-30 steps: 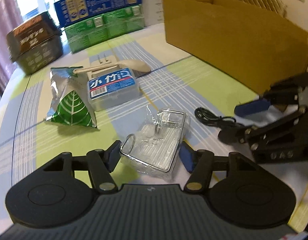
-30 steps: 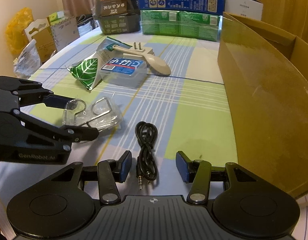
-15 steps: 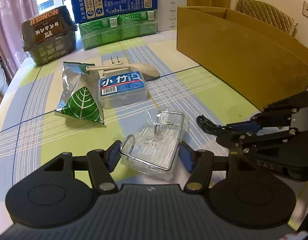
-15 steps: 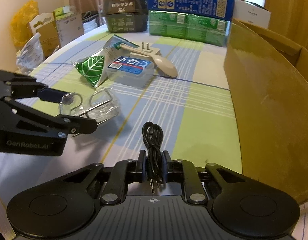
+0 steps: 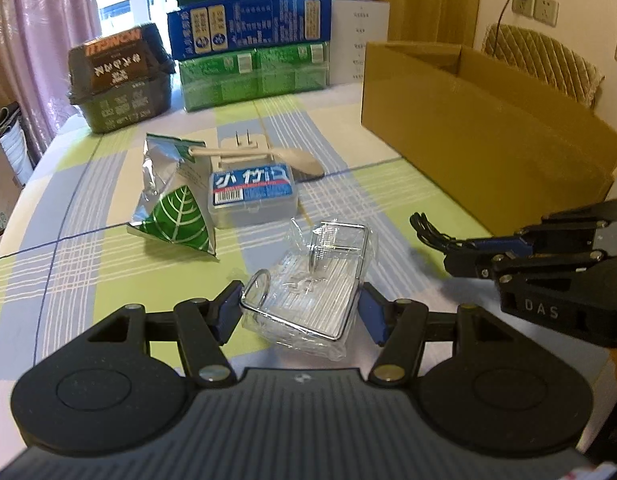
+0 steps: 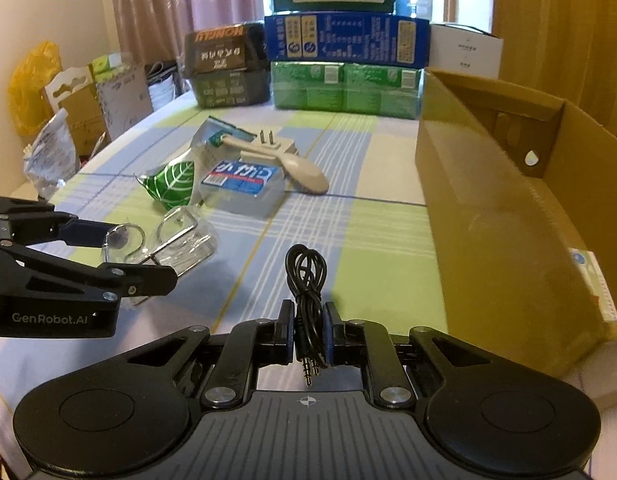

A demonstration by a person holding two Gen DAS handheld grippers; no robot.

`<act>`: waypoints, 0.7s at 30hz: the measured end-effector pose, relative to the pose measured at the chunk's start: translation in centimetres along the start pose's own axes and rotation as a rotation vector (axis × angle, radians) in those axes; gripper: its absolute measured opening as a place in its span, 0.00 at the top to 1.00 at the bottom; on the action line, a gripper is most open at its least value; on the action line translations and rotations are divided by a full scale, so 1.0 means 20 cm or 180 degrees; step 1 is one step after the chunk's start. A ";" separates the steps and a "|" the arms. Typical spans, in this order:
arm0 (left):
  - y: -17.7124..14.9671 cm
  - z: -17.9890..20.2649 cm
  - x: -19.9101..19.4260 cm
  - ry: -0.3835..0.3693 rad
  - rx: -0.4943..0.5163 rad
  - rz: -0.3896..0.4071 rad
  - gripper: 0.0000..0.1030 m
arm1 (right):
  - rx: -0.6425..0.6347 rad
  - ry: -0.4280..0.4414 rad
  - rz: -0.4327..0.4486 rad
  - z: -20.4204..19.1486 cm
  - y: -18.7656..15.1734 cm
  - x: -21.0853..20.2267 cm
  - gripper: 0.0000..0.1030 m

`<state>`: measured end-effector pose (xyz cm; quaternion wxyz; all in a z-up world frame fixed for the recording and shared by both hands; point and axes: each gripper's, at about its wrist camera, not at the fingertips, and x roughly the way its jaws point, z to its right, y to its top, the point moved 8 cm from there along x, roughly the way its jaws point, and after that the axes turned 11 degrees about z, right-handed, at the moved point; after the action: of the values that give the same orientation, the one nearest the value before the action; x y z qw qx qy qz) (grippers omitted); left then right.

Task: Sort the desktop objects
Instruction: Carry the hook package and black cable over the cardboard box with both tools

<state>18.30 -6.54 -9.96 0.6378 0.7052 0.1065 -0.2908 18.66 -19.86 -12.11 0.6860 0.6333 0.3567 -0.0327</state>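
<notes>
The cable [image 6: 306,280], a coiled black audio lead, is clamped between the right tongs [image 6: 307,334], its long axis running straight out along the fingers, plugs pointing back at the camera and the loop reaching forward over the tabletop [image 6: 380,240]. The box [image 6: 508,208], the likely drop place, lies just to the right of the cable with its open top above the tongs, so the coming move looks like a lift and a swing rightward over the near wall. The right hand is plainly the nearer to the box. The left tongs [image 5: 300,310] stand released, straddling the wrapped wire rack [image 5: 312,280], which lies left of the cable. The right view shows the plugs and the box's inside; the left view shows only the cable's loop [image 5: 432,232] beyond the clenched tips.
</notes>
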 end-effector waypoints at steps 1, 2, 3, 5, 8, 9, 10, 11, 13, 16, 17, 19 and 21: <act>0.01 0.00 -0.02 0.0017 -0.0005 0.0017 0.45 | -0.0007 -0.0008 0.0021 0.00 0.01 -0.03 0.90; 0.02 0.01 -0.04 0.0036 -0.0013 0.0030 0.45 | -0.0014 -0.0012 0.0033 -0.01 0.01 -0.04 0.90; 0.03 0.02 -0.06 0.0055 -0.0031 0.0035 0.45 | -0.0018 -0.0016 0.0043 -0.01 0.02 -0.07 0.90; 0.05 0.03 -0.10 0.0082 -0.0064 0.0048 0.45 | -0.0010 -0.0041 0.0068 0.00 0.03 -0.12 0.90; 0.09 0.05 -0.17 0.0124 -0.0111 0.0085 0.45 | 0.0049 -0.0092 0.0109 0.02 0.06 -0.21 0.90; 0.11 0.06 -0.20 0.0139 -0.0130 0.0108 0.45 | 0.0079 -0.0099 0.0126 0.03 0.07 -0.24 0.90; 0.13 0.07 -0.23 0.0140 -0.0145 0.0131 0.45 | 0.0104 -0.0103 0.0144 0.04 0.08 -0.27 0.90; 0.14 0.08 -0.25 0.0139 -0.0155 0.0150 0.45 | 0.0129 -0.0106 0.0158 0.04 0.10 -0.30 0.90; 0.19 0.11 -0.30 0.0142 -0.0166 0.0202 0.45 | 0.0167 -0.0105 0.0202 0.05 0.13 -0.37 0.90; 0.24 0.17 -0.36 0.0126 -0.0176 0.0263 0.45 | 0.0185 -0.0126 0.0281 0.06 0.19 -0.47 0.90; 0.25 0.19 -0.38 0.0119 -0.0174 0.0280 0.45 | 0.0195 -0.0127 0.0298 0.07 0.20 -0.49 0.90; 0.28 0.24 -0.42 0.0097 -0.0169 0.0307 0.45 | 0.0196 -0.0138 0.0335 0.08 0.23 -0.54 0.90; 0.30 0.29 -0.45 0.0078 -0.0144 0.0330 0.45 | 0.0201 -0.0157 0.0375 0.10 0.25 -0.60 0.90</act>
<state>12.57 -11.11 -0.17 0.6665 0.6986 0.0841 -0.2462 13.22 -25.50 -1.58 0.6751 0.6735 0.3006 -0.0191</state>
